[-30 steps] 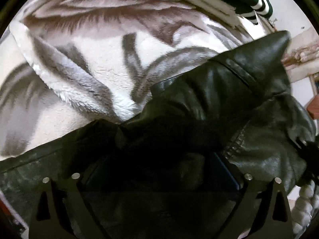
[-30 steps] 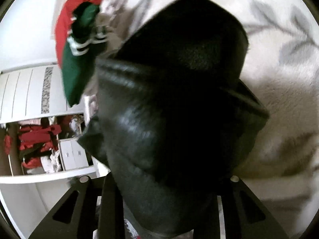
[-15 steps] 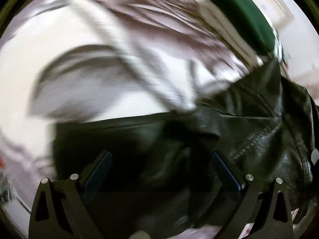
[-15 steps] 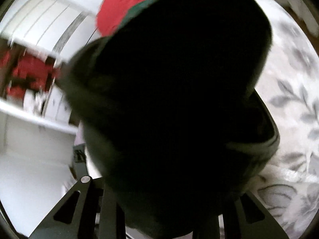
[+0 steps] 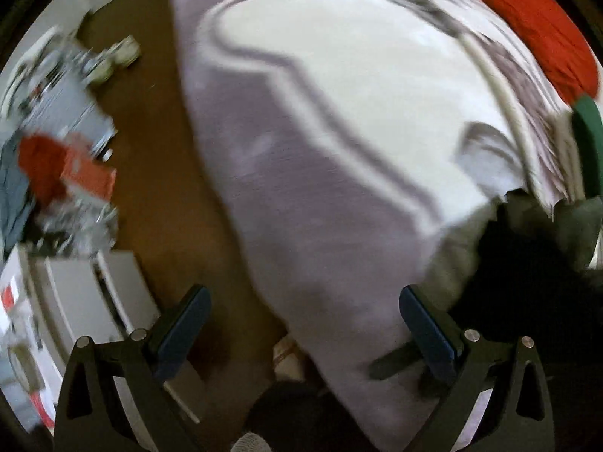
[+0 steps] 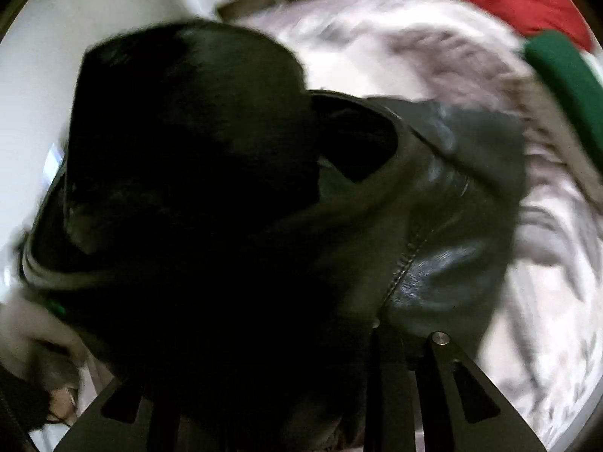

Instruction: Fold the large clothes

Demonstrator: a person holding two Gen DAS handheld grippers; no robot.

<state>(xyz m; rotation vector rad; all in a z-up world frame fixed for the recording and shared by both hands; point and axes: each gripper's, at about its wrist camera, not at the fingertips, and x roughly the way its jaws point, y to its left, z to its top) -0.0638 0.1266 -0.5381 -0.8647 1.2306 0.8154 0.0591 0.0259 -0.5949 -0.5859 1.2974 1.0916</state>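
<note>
A black leather jacket (image 6: 233,203) fills the right wrist view, bunched over my right gripper (image 6: 271,395), which is shut on it; the fingertips are hidden under the leather. In the left wrist view my left gripper (image 5: 301,324) is open and empty, its blue pads (image 5: 181,327) wide apart above the bed's edge. Only a dark part of the jacket (image 5: 527,275) shows at the right there, apart from the left gripper.
A white and grey patterned fleece blanket (image 5: 358,120) covers the bed. A red garment (image 5: 527,26) and a green one (image 5: 588,143) lie at its far side. Brown floor (image 5: 158,196), a clothes pile (image 5: 49,165) and white drawers (image 5: 98,301) are at the left.
My left gripper has let go of the jacket and swung left, off the bed's edge toward the floor. My right gripper has kept hold and turned with the jacket toward the bed.
</note>
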